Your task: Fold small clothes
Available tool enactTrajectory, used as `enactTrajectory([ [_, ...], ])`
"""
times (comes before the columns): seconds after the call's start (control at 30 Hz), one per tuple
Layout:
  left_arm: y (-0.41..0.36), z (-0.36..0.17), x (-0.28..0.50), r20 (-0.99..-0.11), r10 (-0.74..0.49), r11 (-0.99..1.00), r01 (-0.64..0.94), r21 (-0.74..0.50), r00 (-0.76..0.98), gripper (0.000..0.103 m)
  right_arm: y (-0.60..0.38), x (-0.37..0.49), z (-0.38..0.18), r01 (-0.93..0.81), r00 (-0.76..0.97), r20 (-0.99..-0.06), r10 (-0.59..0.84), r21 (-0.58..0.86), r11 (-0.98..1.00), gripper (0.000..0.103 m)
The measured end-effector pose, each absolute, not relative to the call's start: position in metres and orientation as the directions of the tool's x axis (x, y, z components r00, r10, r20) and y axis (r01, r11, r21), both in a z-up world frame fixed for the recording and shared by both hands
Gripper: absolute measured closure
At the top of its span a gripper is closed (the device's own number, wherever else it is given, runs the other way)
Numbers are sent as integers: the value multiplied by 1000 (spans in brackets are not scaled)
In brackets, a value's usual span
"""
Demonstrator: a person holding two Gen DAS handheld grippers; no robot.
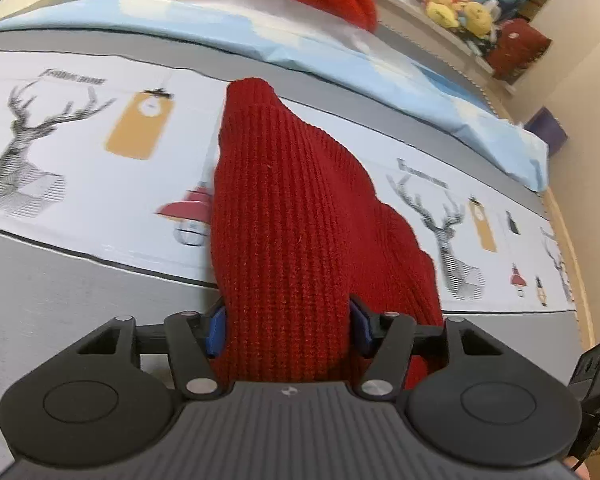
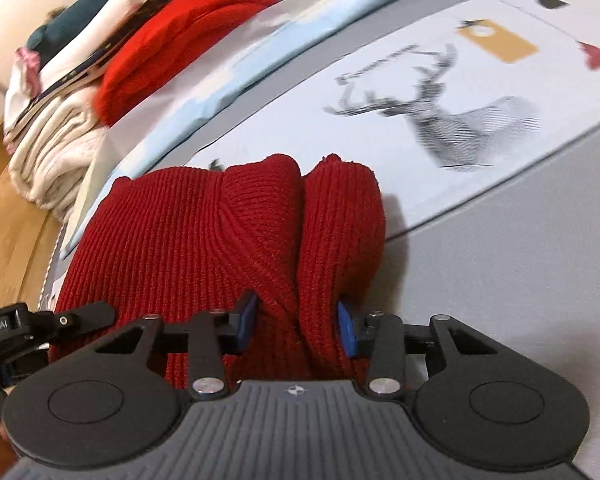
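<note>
I judge the fold is mid-carry: both grippers have the dark red ribbed knit garment pinched and raised off the grey deer-print tablecloth. My left gripper has its blue pads closed on a thick bunch of knit; my right gripper clamps two bunched folds likewise. In the left view the garment's long axis runs from lower centre to a peak at upper centre. Next move calls for laying it down evenly, I judge. A stack of folded clothes sits upper left in the right view.

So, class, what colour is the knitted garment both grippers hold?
Dark red, ribbed knit garment; clearest in the right wrist view.
</note>
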State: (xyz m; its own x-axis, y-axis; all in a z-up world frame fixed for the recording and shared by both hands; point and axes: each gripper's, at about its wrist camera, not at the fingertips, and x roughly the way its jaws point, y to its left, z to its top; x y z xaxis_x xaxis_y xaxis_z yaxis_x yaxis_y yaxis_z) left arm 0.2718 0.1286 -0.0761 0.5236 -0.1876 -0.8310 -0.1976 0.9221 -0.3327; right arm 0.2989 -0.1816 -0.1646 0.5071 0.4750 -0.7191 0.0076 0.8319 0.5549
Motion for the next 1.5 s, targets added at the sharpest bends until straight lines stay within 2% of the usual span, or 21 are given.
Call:
enactTrajectory([
  [0.1,145,-74,268,-836,-134,929,-225,-293,533,38,-163,303,-165,-27,487,-729,481,538,842,61],
  [0.27,141,-57,253,-824,-120,973,-99,-208,553,39,-149,303,-162,-81,472,-757,452,474,877,61],
  [0.33,132,-66,252,-848,-106,985,-59,-159,519,51,-145,300,-160,-97,475,-769,427,437,894,60],
  [0.37,130,-75,252,-863,-106,987,-51,-150,495,62,-147,300,-160,-83,474,-767,433,451,889,60],
  [0.4,130,-88,252,-882,-112,987,-49,-150,458,63,-147,299,-160,-77,477,-767,429,450,890,58],
  [0.47,132,-103,249,-889,-93,989,-65,-136,448,63,-147,296,-157,-74,487,-771,411,433,899,52],
  [0.53,133,-96,244,-881,-89,988,-70,-136,465,63,-147,291,-152,-68,500,-769,398,424,903,44],
  [0.67,128,-67,225,-847,-79,993,-36,-116,526,63,-146,271,-130,-133,544,-739,398,392,910,41],
  [0.77,125,-74,220,-868,-84,995,-11,-102,490,63,-140,258,-119,-233,518,-734,440,374,898,41],
  [0.83,124,-93,220,-896,-75,996,-18,-92,438,56,-134,254,-124,-277,456,-766,454,362,890,40],
  [0.87,124,-97,220,-898,-69,995,-30,-91,435,48,-130,254,-131,-287,421,-802,424,326,901,42],
  [0.93,126,-92,215,-888,-54,994,-56,-90,457,47,-126,252,-149,-292,372,-872,318,215,932,38],
  [0.97,126,-86,210,-880,-32,995,-70,-74,474,46,-127,251,-151,-282,367,-876,312,216,935,39],
  [1.03,122,-71,198,-851,17,996,-84,-32,525,41,-131,249,-142,-261,393,-858,330,240,935,38],
  [1.1,116,-54,186,-814,36,998,-69,-5,580,21,-132,242,-125,-277,453,-831,322,212,937,35],
  [1.13,113,-45,179,-791,53,998,-64,17,609,16,-133,237,-116,-290,487,-820,301,173,941,33],
  [1.23,105,-16,157,-723,119,993,-94,75,680,6,-140,221,-88,-296,573,-771,278,122,947,24],
  [1.27,103,-6,147,-706,123,992,-106,67,698,2,-143,213,-77,-294,605,-745,279,117,949,18],
  [1.3,101,2,135,-685,113,993,-108,50,720,1,-147,204,-64,-289,642,-713,282,115,950,11],
  [1.4,92,19,97,-618,101,994,-105,29,780,1,-161,173,-34,-276,721,-632,285,115,954,3],
  [1.5,78,23,55,-560,85,996,-78,37,824,1,-173,142,-19,-277,766,-574,289,111,955,1],
])
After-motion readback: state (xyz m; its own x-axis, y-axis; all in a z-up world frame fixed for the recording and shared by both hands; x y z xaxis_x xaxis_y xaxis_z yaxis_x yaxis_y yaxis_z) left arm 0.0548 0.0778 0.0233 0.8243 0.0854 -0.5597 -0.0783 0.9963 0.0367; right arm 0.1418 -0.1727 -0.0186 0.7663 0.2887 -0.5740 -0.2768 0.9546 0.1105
